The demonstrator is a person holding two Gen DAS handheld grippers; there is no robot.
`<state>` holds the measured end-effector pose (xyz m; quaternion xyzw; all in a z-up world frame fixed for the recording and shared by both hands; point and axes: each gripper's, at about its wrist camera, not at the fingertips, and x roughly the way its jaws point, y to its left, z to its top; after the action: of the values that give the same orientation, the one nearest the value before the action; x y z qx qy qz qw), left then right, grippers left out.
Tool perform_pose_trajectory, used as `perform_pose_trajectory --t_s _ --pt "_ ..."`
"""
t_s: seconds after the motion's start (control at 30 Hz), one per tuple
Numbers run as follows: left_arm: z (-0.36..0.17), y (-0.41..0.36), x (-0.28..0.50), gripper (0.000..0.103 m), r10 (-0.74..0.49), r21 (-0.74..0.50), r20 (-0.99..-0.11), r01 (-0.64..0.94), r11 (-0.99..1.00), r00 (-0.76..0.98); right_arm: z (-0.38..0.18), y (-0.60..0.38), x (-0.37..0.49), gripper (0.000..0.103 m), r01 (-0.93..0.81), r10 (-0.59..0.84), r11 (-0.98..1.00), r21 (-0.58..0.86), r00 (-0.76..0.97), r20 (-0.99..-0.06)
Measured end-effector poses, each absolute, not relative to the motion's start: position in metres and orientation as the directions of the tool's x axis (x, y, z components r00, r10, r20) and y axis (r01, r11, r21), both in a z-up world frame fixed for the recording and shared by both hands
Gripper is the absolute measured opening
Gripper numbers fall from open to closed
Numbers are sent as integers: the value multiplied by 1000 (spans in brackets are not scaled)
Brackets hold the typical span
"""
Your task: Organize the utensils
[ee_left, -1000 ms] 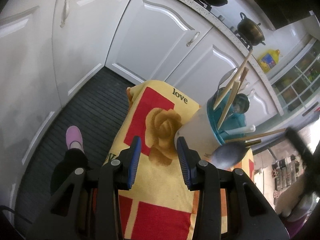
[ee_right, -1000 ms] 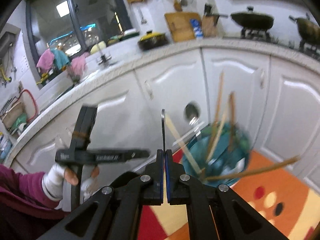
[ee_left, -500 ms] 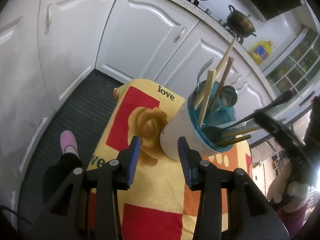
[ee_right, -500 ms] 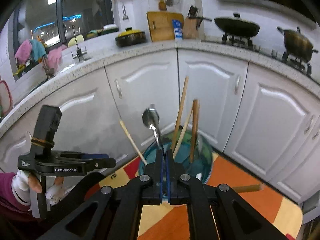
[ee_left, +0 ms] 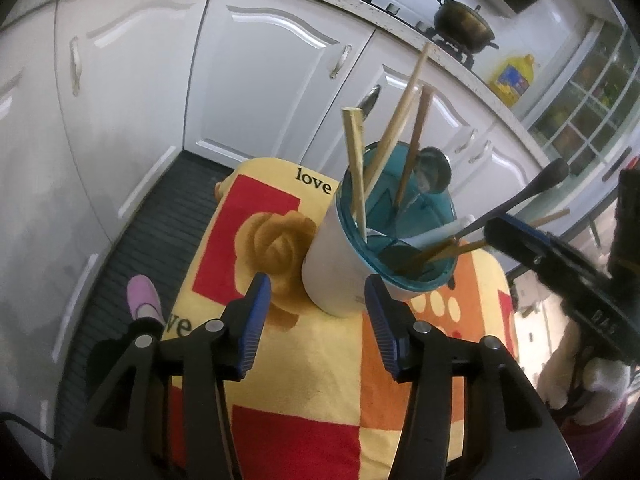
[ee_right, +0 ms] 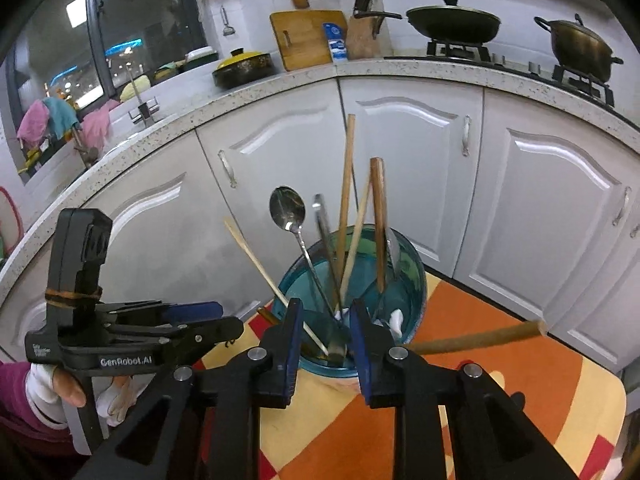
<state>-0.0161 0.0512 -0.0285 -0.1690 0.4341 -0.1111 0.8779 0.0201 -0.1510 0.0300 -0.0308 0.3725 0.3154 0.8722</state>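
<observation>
A white utensil cup with a teal liner [ee_left: 340, 264] stands on the patterned cloth [ee_left: 304, 392]; it also shows in the right wrist view [ee_right: 404, 276]. It holds wooden chopsticks [ee_right: 345, 204], metal spoons [ee_right: 287, 209] and other utensils. My left gripper [ee_left: 316, 320] is open and empty, just in front of the cup's base. My right gripper [ee_right: 323, 340] is open and empty at the cup's near rim. The right gripper shows in the left wrist view [ee_left: 552, 248], and the left gripper shows in the right wrist view [ee_right: 132, 336].
White kitchen cabinets [ee_right: 404, 148] curve behind the table under a speckled counter [ee_right: 400, 68]. A wok [ee_right: 452, 24] and a pot [ee_right: 580, 46] sit on the stove. A dark floor mat [ee_left: 132, 248] and a foot in a pink slipper [ee_left: 142, 300] lie below left.
My right gripper was shut on a spoon's handle and has opened, leaving the spoon standing in the cup. My left gripper stayed open and closed in toward the cup's base.
</observation>
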Motion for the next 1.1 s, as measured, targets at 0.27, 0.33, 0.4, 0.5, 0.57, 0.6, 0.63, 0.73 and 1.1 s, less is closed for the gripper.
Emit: perform_pose_trajectory --t_s 0.27,0.33,0.4,0.5,0.57,0.6,0.63,0.73,1.1 --pt "-23 40 -23 48 -294 -332 -730 56 942 617 50 -170 6 37 -524 491 838 151 604 -628" --pt "-20 37 -25 48 -283 -317 -730 59 946 622 55 -174 0 38 -516 483 845 141 623 -616" --pt "-20 35 -25 48 -283 -314 -731 61 947 621 58 -178 -5 39 -513 484 846 142 632 -605" --pt "-19 31 -27 48 -284 -312 -731 66 948 620 57 -182 -7 40 -502 473 854 137 639 -607" --pt "-17 30 -29 48 -282 -308 -730 69 949 623 56 -185 -8 40 -496 471 857 142 640 -607" --pt "-16 29 -31 48 -280 -305 -729 71 950 625 56 -187 -9 40 -492 470 858 146 640 -608" --pt "-15 29 -32 48 -277 -300 -728 71 951 627 56 -189 -10 40 -487 470 860 151 641 -607" --pt "-10 26 -35 48 -266 -288 -724 72 955 636 58 -193 -14 40 -483 476 860 166 641 -602" --pt "20 9 -48 48 -213 -204 -674 98 974 707 58 -184 -31 42 -467 476 866 180 659 -582"
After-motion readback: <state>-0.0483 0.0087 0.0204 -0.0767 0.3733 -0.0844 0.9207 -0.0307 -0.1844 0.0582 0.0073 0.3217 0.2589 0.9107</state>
